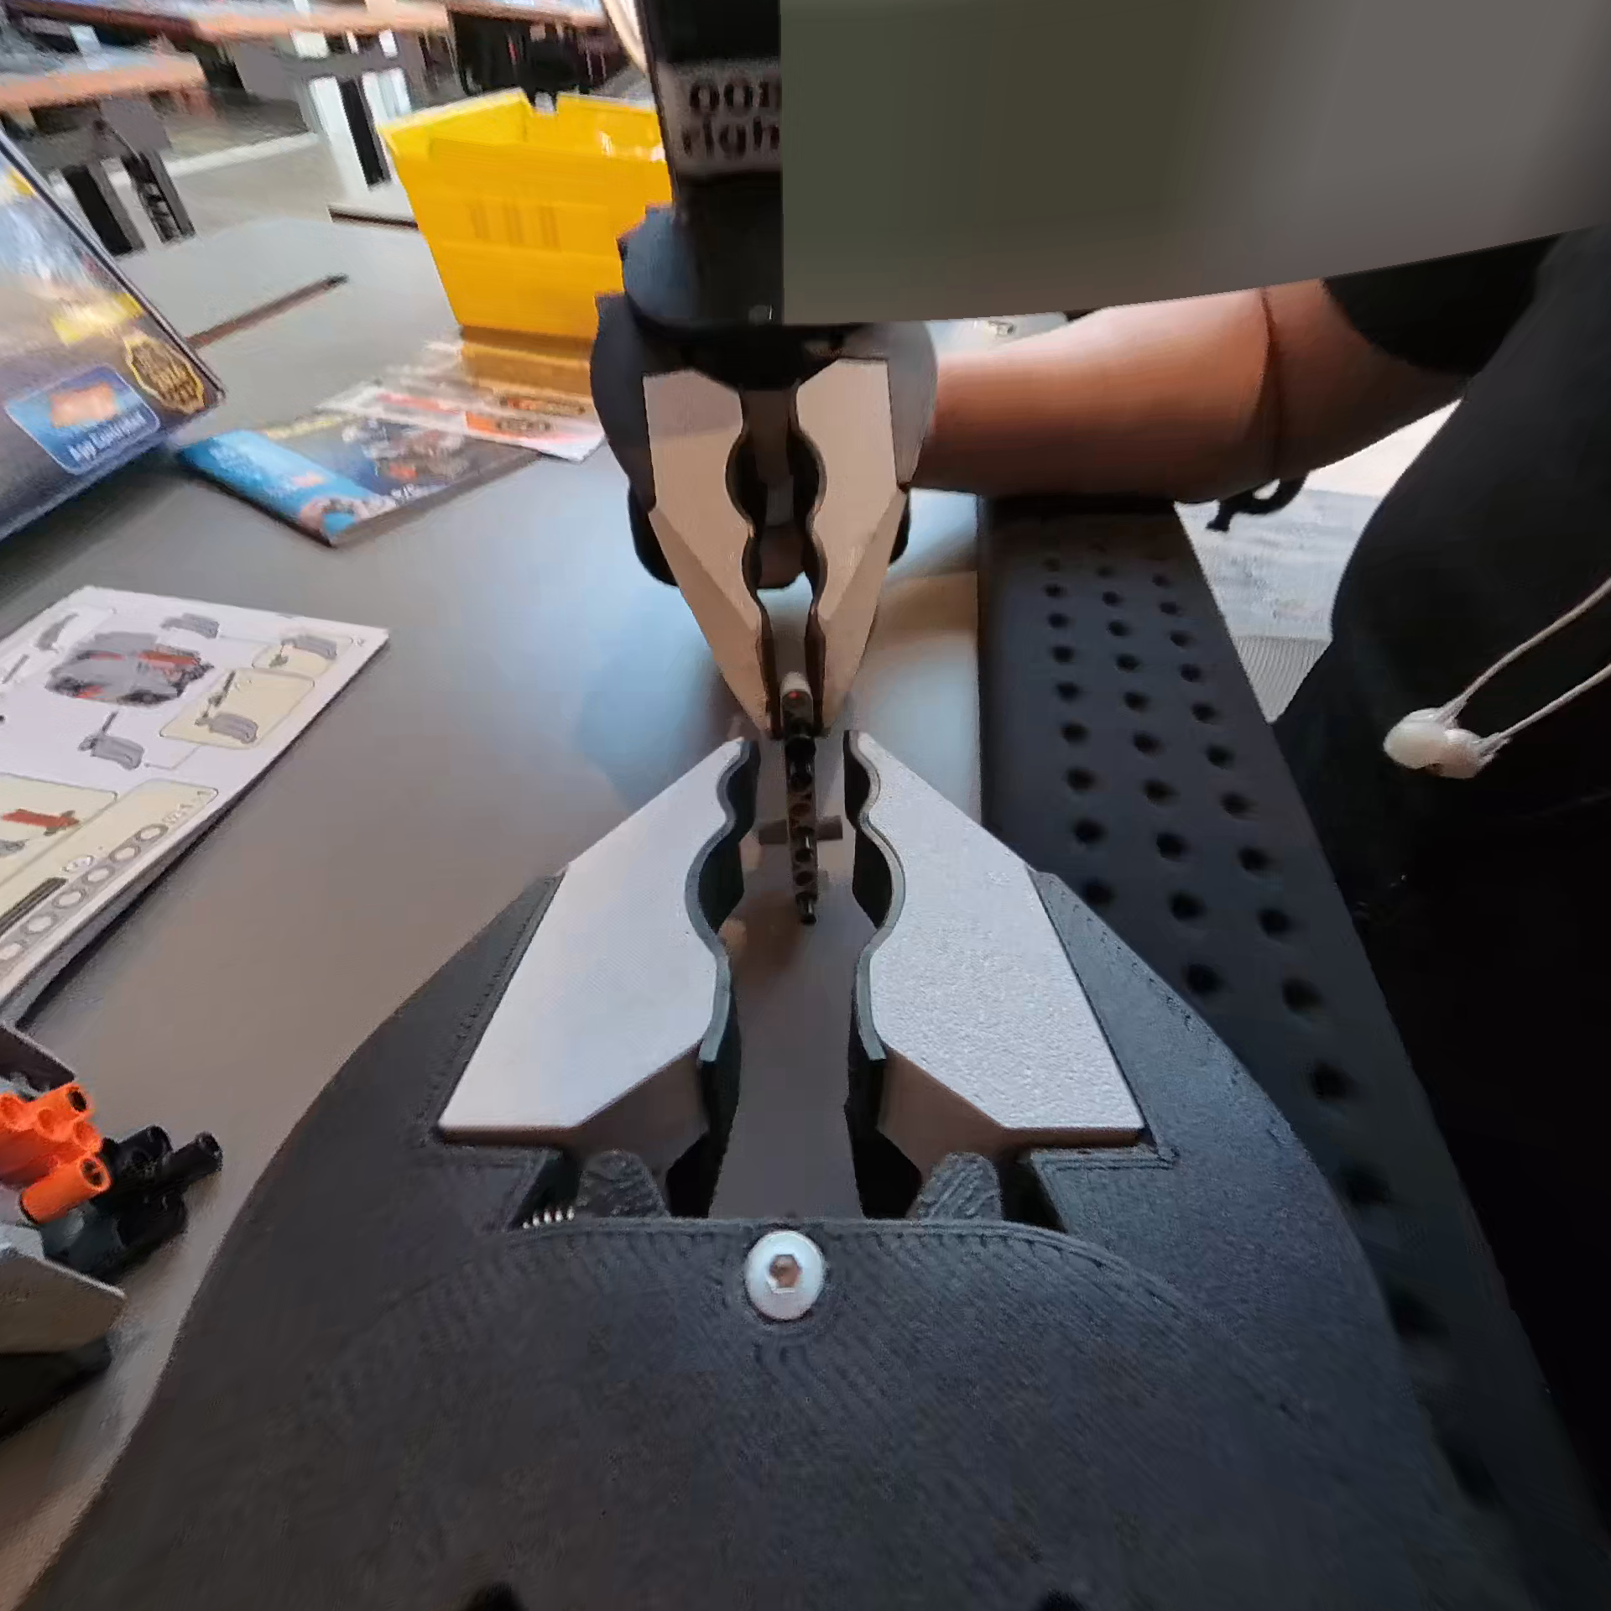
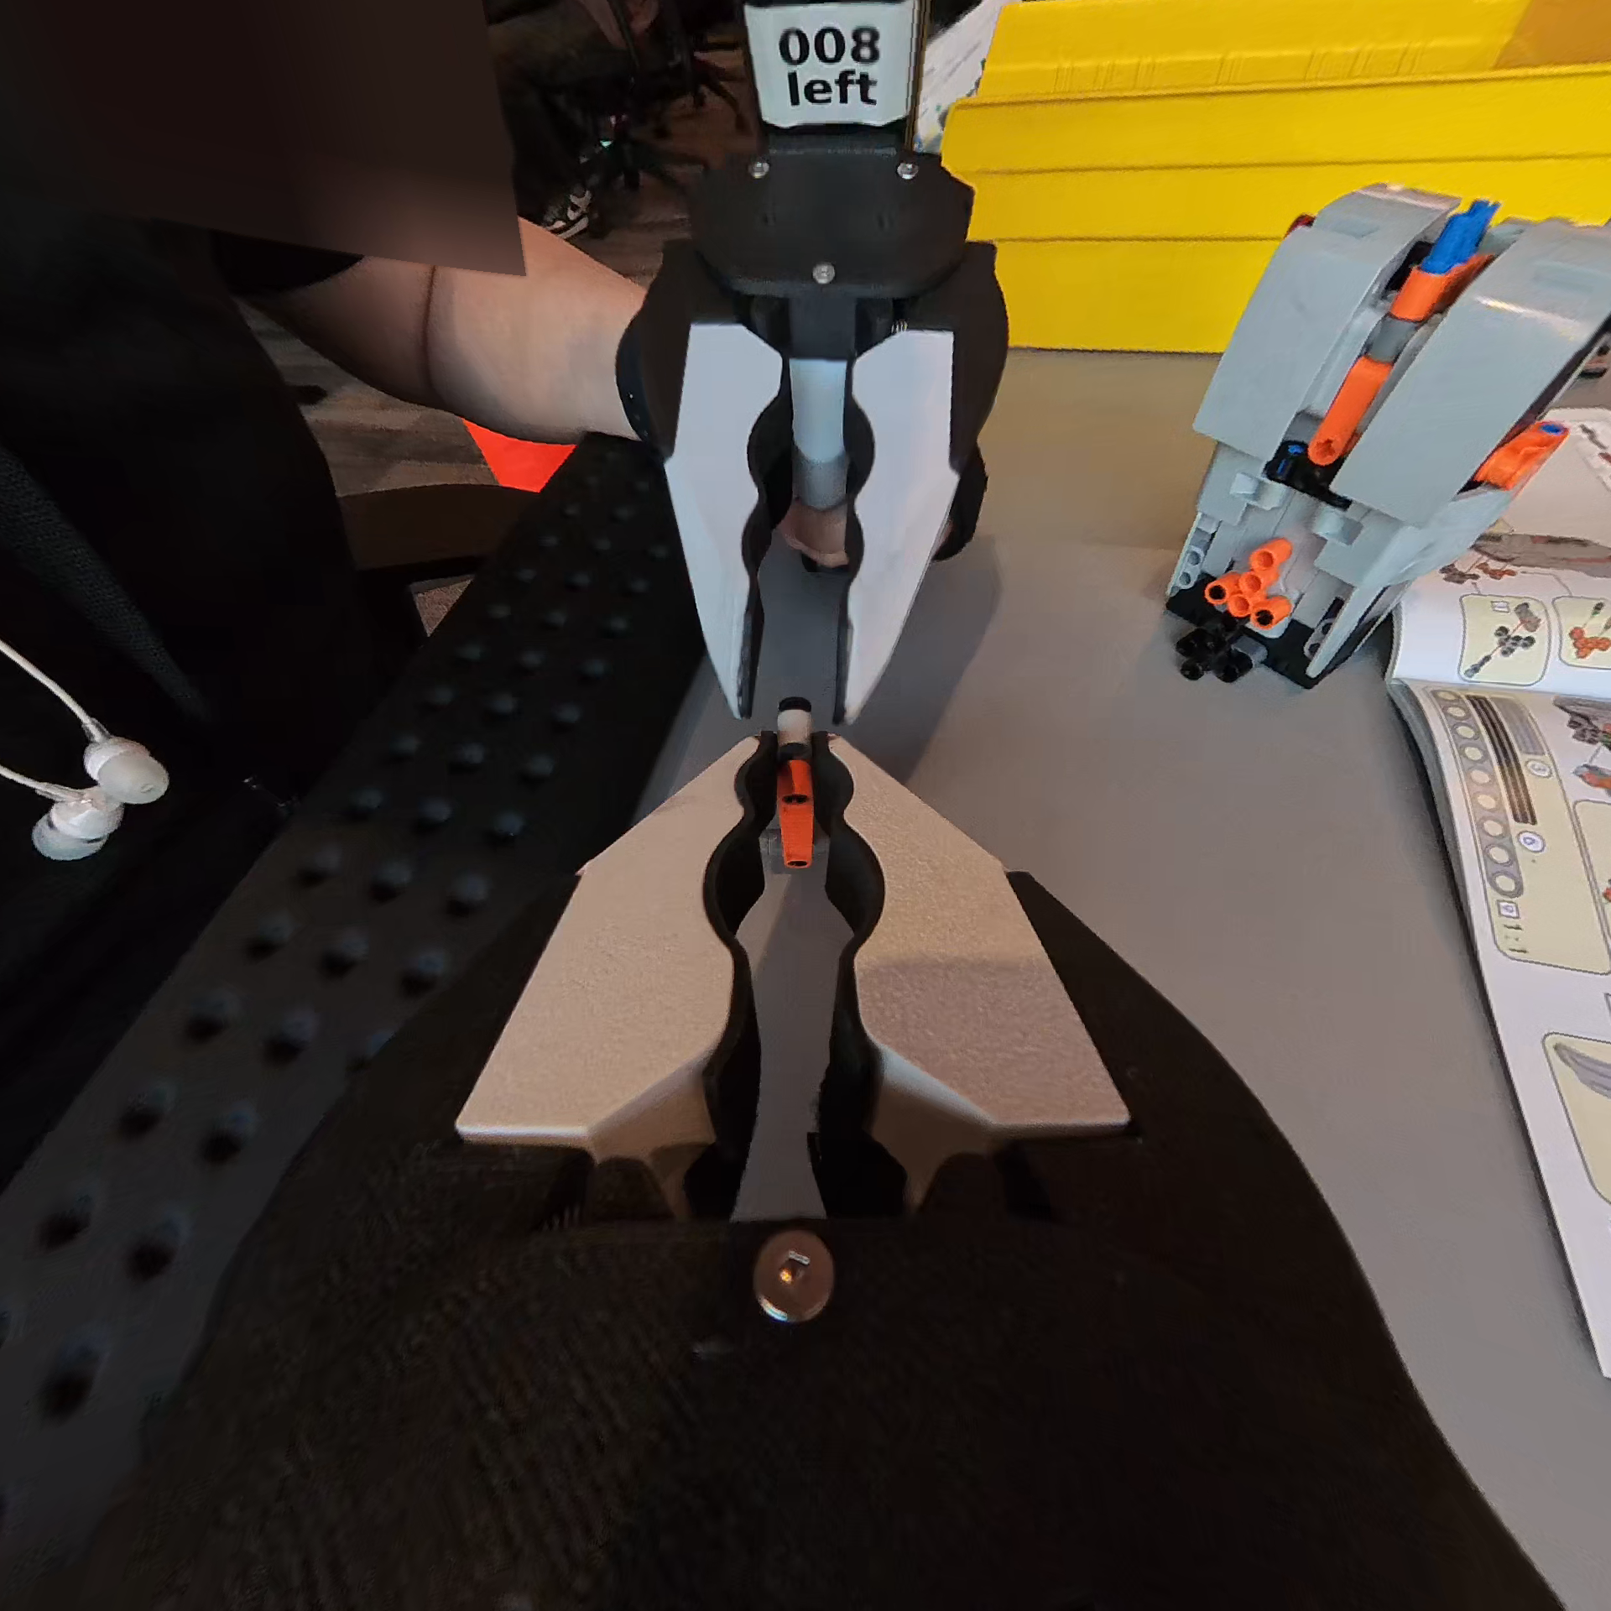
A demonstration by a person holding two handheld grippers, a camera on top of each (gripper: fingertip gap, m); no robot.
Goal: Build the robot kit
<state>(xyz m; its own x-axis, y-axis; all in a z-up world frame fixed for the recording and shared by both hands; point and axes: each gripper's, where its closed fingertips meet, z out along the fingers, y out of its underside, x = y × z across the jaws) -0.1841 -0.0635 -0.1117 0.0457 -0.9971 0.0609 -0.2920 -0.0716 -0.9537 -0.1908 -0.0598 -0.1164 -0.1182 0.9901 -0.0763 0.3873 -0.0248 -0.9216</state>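
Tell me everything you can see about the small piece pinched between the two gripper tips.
The small building-toy assembly is a black beam with holes, an orange connector, a white tip and a grey cross stub. It looks plastic. The right hand-held gripper pinches it; the left hand-held gripper flanks it without touching.

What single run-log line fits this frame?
left gripper: open, around beam end | right gripper: shut on small brick assembly | nearby: grey model, instruction booklet
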